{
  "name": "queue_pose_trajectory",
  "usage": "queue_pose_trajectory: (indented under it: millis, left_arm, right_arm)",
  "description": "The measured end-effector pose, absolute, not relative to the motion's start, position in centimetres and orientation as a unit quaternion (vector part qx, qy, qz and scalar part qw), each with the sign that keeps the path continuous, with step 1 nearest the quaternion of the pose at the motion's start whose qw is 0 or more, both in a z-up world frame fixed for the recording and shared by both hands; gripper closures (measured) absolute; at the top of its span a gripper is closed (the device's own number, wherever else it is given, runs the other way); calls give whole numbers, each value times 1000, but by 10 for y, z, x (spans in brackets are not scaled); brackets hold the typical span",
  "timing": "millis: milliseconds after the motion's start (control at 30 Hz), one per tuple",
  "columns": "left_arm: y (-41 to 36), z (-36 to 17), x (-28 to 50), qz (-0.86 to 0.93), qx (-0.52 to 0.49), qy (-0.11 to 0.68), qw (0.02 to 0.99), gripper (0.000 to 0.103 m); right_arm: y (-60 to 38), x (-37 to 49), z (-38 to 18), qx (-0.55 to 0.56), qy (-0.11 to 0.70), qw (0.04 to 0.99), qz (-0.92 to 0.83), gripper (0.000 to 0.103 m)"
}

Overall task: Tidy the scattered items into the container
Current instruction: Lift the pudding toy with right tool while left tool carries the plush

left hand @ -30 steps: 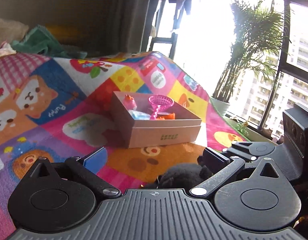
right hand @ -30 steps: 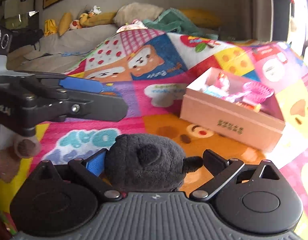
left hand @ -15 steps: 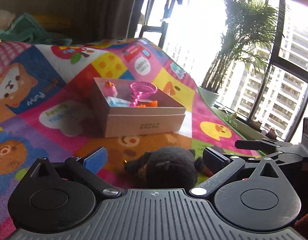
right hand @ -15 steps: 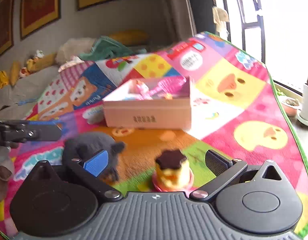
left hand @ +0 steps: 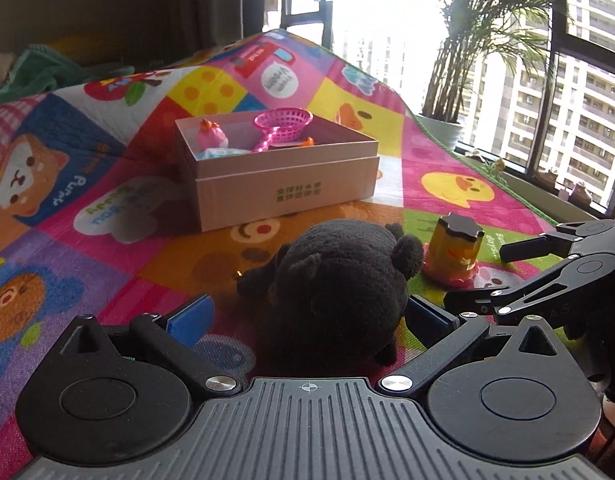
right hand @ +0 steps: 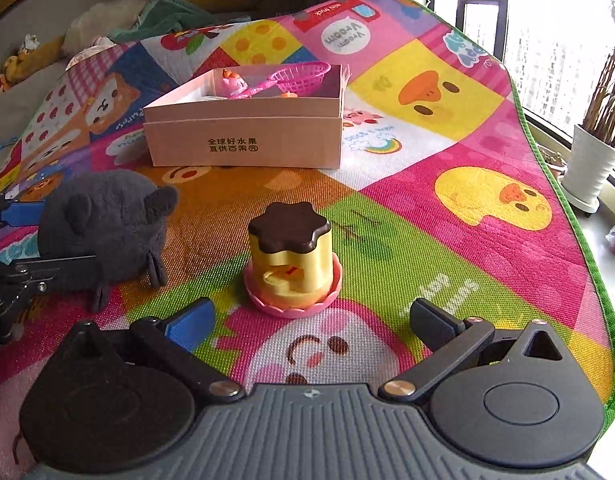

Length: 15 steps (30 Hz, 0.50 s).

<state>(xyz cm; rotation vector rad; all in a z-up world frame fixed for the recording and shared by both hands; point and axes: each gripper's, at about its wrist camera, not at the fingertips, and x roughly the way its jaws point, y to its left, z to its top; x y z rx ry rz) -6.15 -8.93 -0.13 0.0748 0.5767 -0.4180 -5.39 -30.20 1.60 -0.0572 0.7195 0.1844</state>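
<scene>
Clearly, the left gripper is sitting wide open with the black plush toy lying on the play mat between its fingers, right pad touching or nearly so, left pad apart. Straight beyond, the pink box is waiting, already holding toys. Further right, the right gripper is spreading equally wide, level with the mat, facing the upright pudding toy just ahead, untouched.
</scene>
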Motion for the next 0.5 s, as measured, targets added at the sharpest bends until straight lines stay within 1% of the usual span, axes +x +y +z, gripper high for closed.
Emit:
queue_pose_trajectory:
  millis: [100,133,167,233,267,300,333,500]
  left_arm:
    - [-89,-3,-58,-199,35,298,933,0]
    - [-89,-4,-57,-199,36,300,932,0]
    - [-89,-4,-58,-199,37,299,933,0]
    - [-90,-3,-60,-200,41,293,934,0]
    - [-91,-2,-61,-202,44,291,934,0]
    - [-93,-1,-61,-205,49,289,934,0]
    - [-96,0,-60,-210,54,289,932,0]
    - [-118,4,-53,-227,87,280,929,0]
  right_arm:
    - [-297,-47,18,-43,354,928,107,1]
    - [-296,-45,19,-48,348,929,112,10]
    - [-294,-43,20,-47,345,930,121,14]
    - [-291,-42,22,-46,340,929,137,30]
    - [-291,-42,22,-46,338,930,138,34]
    - [-291,-43,23,-44,336,931,138,43]
    - [-293,-43,24,-41,335,931,137,47]
    - [-304,-48,31,-29,329,936,119,47]
